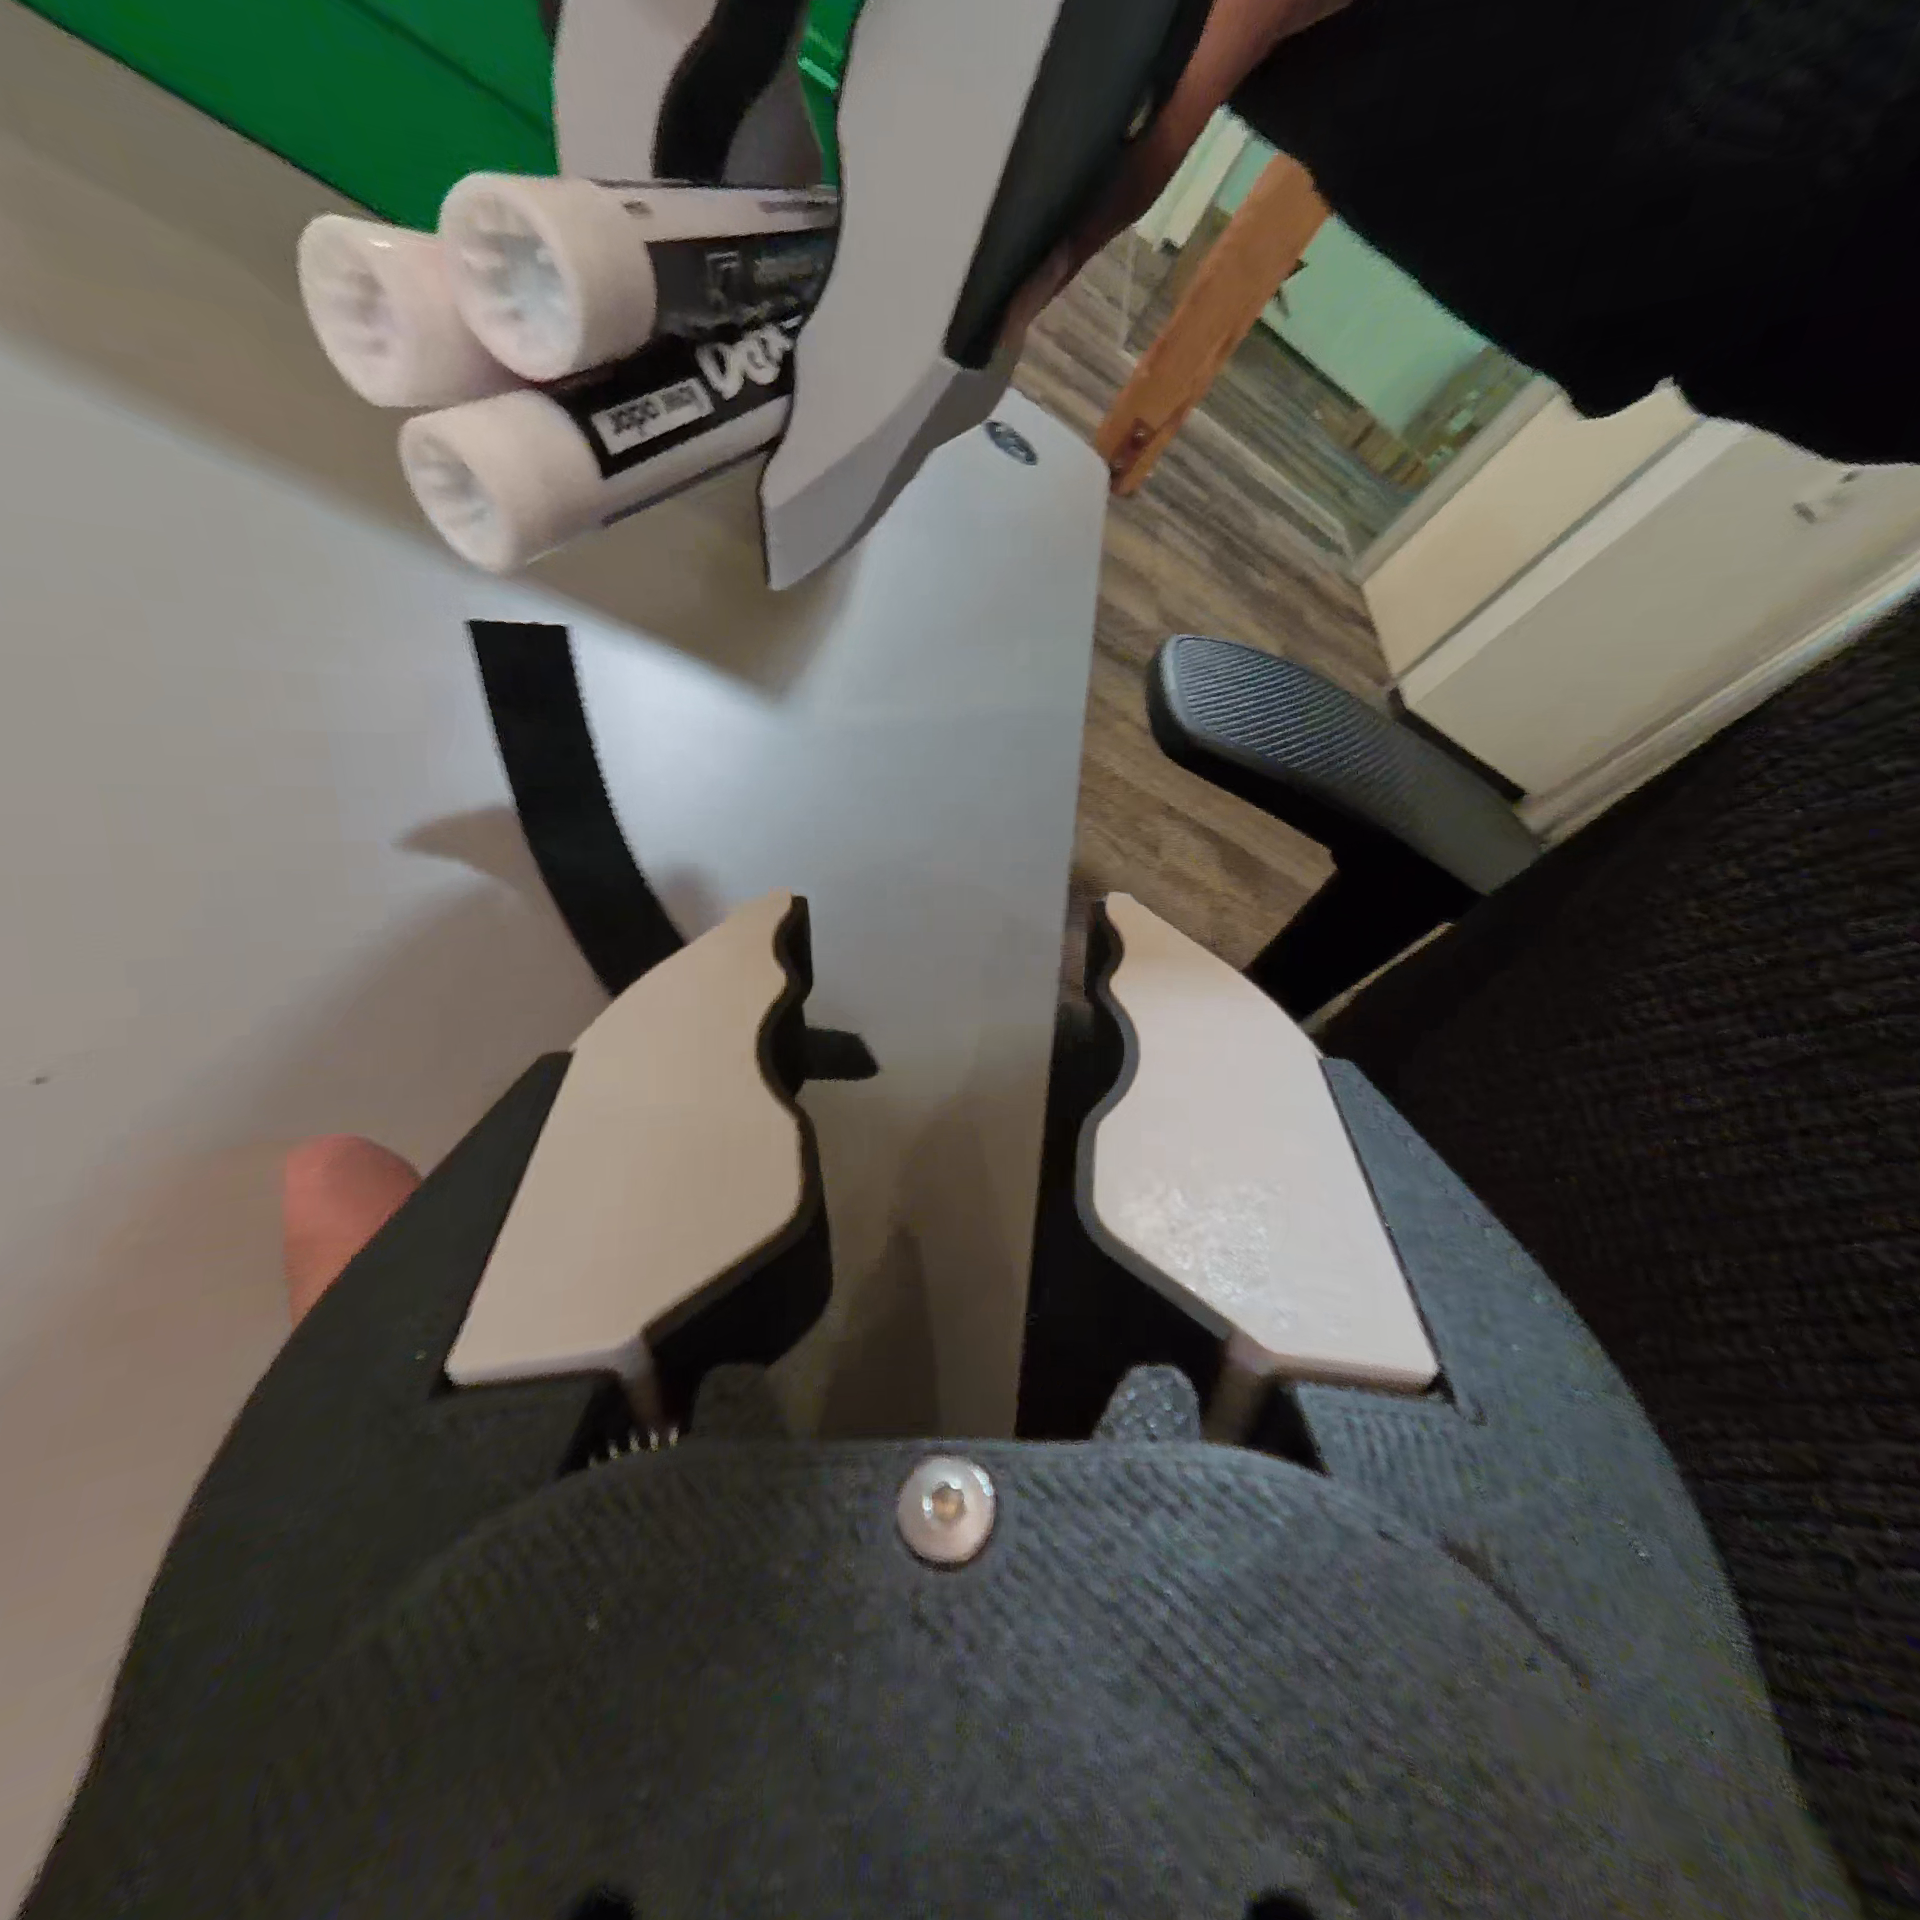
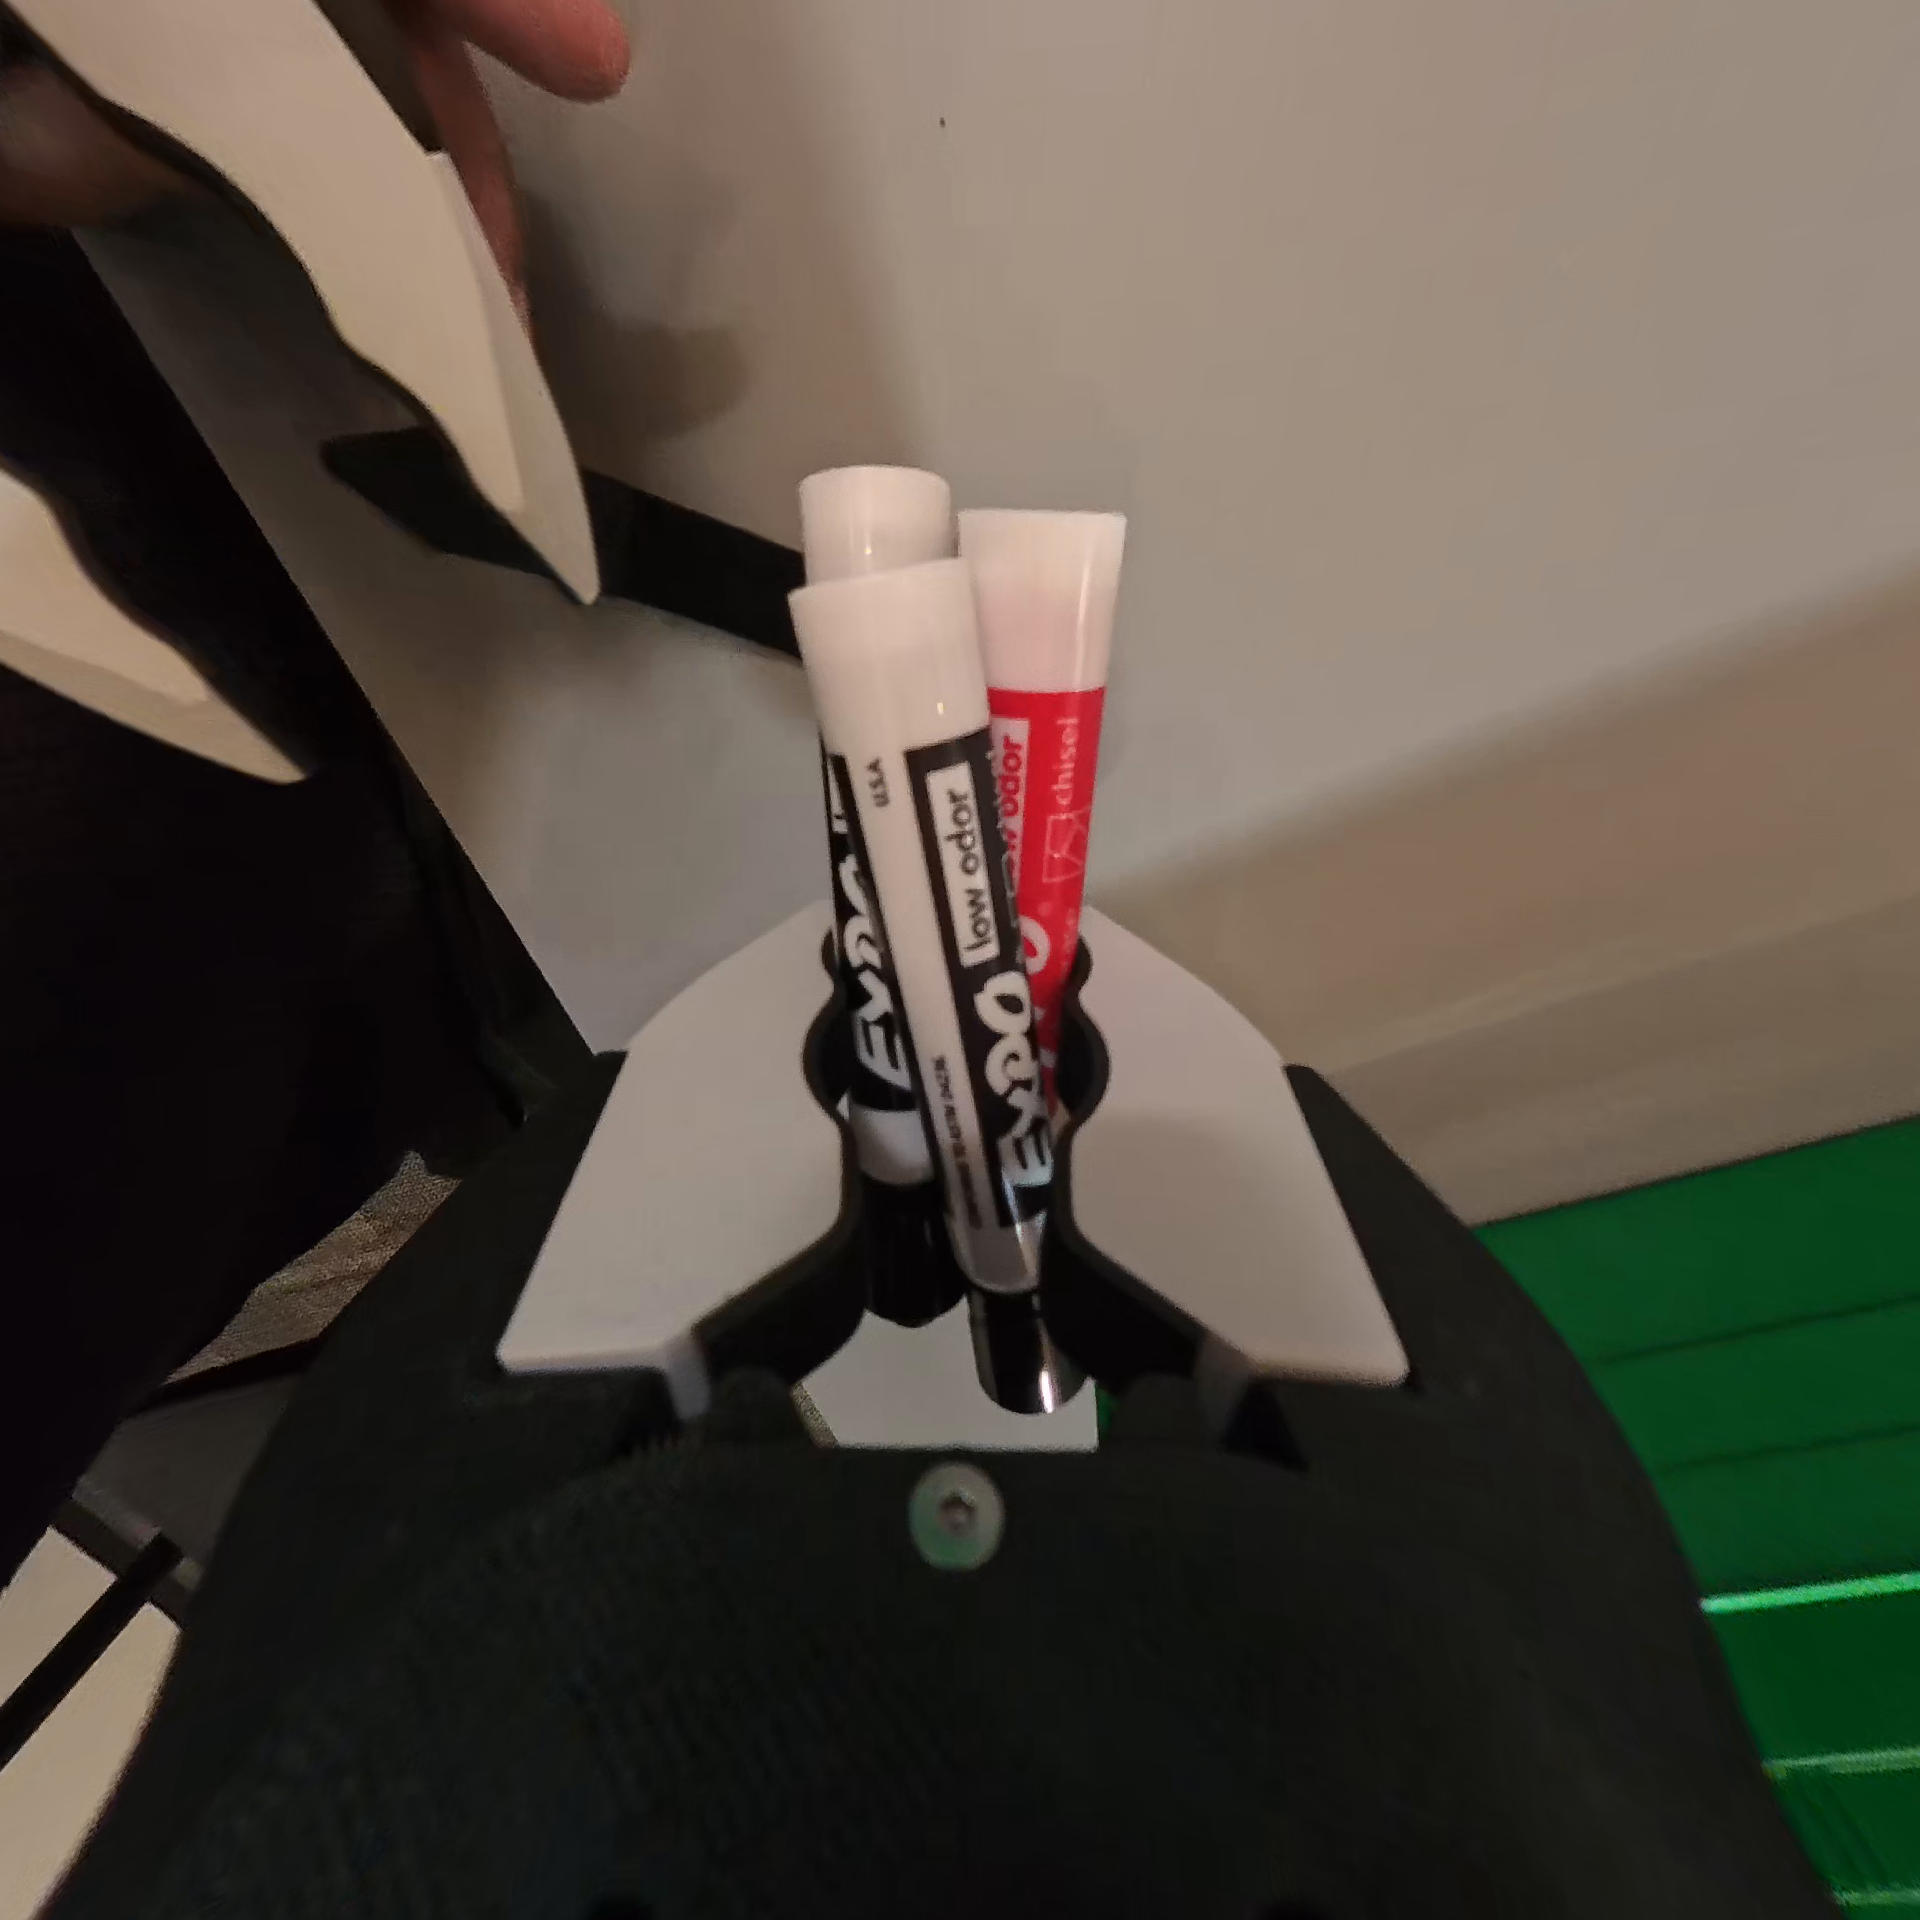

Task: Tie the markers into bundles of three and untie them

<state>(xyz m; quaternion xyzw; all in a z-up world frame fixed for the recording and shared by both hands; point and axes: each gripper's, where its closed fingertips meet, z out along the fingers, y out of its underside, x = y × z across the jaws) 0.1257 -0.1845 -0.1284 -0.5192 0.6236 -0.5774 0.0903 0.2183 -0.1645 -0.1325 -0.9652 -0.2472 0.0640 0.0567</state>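
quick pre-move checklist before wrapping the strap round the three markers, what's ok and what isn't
1. Three markers clamped together in the right hand-held gripper: ok; two black-labelled and one red, white ends pointing away from it.
2. Marker ends level: not ok; they are staggered in the right wrist view.
3. Black strap within reach: ok; it lies on the white table just ahead of the left hand-held gripper.
4. Left hand-held gripper free: ok; jaws apart, nothing between them.
5. Strap held: not ok; no finger grips it yet.
6. Strap's full length and far end: cannot tell; partly hidden behind the fingers.
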